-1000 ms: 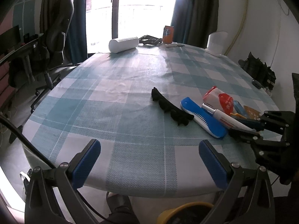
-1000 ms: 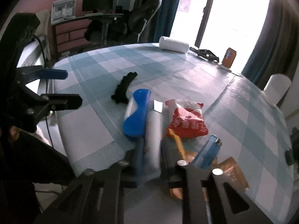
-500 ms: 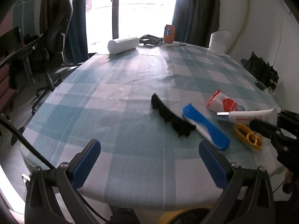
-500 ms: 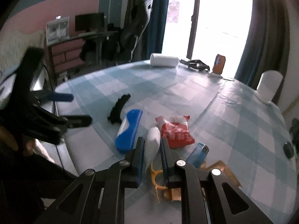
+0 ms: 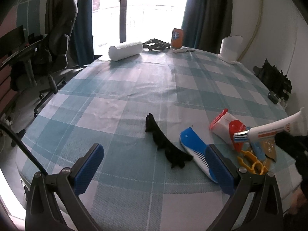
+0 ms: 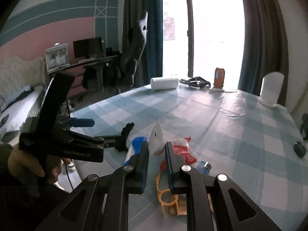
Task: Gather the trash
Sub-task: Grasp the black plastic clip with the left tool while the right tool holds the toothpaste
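lifted off the table since before, one white tube (image 6: 156, 140) pinched in right gripper (image 6: 156, 154) fingers, left gripper (image 5: 154, 165) fingers wide

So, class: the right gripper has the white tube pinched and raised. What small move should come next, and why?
Probably carry the tube away from the table toward wherever the trash goes. The right gripper is shut on it, and it hangs clear above the red packet and yellow scissors. No bin shows in either view, so the direction is a guess. The left gripper is open and empty.
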{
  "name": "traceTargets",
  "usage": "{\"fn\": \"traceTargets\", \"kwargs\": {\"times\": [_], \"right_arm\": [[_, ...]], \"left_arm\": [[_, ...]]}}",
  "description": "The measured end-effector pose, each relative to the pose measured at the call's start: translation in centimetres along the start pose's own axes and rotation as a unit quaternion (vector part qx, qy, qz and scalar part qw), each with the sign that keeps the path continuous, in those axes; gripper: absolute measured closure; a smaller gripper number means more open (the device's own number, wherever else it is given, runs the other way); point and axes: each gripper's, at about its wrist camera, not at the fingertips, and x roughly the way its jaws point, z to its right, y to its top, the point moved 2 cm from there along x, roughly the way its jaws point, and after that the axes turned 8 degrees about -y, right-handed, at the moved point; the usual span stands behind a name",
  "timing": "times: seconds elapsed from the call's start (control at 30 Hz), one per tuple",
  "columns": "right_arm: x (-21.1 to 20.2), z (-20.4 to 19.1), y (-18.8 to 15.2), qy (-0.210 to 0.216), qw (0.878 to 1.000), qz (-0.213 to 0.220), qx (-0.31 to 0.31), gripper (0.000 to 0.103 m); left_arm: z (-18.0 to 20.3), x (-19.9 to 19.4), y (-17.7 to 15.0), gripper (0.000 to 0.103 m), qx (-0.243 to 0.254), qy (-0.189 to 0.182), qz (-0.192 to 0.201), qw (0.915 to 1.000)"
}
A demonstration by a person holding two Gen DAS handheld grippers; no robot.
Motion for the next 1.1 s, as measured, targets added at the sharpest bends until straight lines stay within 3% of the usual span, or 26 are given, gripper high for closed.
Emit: {"fn": "traceTargets", "kwargs": {"times": [0.13, 0.4, 0.6, 0.67, 0.77, 1.0, 1.1], "right_arm": [[-0.4, 0.5, 0.2, 0.0, 1.0, 0.008, 0.012, 0.088], [-1.2, 0.9, 0.2, 0.003, 1.0, 0.015, 0.02, 0.088], [-1.4, 1.3, 0.2, 0.006, 1.0, 0.018, 0.024, 0.088], [-1.5, 1.4, 0.2, 0.008, 0.999, 0.019, 0.026, 0.088], [-1.8, 1.5, 0.3, 0.009, 0.999, 0.022, 0.027, 0.087], [-2.1, 1.7, 0.3, 0.011, 0.999, 0.025, 0.033, 0.087], [-2.2, 1.8, 0.3, 0.012, 0.999, 0.024, 0.035, 0.087]], "left_arm": [[0.6, 0.8, 0.4, 0.001, 0.011, 0.029, -0.005, 0.9995], [-0.1, 2.4, 0.9, 0.001, -0.022, 0.061, -0.018, 0.9977], [-0.5, 3.3, 0.8, 0.007, -0.024, 0.097, -0.023, 0.9947], [-0.9, 3.7, 0.6, 0.017, -0.027, 0.1, -0.031, 0.9941], [-1.1, 3.4, 0.4, 0.025, -0.04, 0.087, -0.027, 0.995], [-0.5, 3.1, 0.2, 0.04, -0.015, 0.065, -0.025, 0.9975], [-0.2, 2.9, 0.4, 0.075, -0.005, 0.049, -0.02, 0.9986]]}}
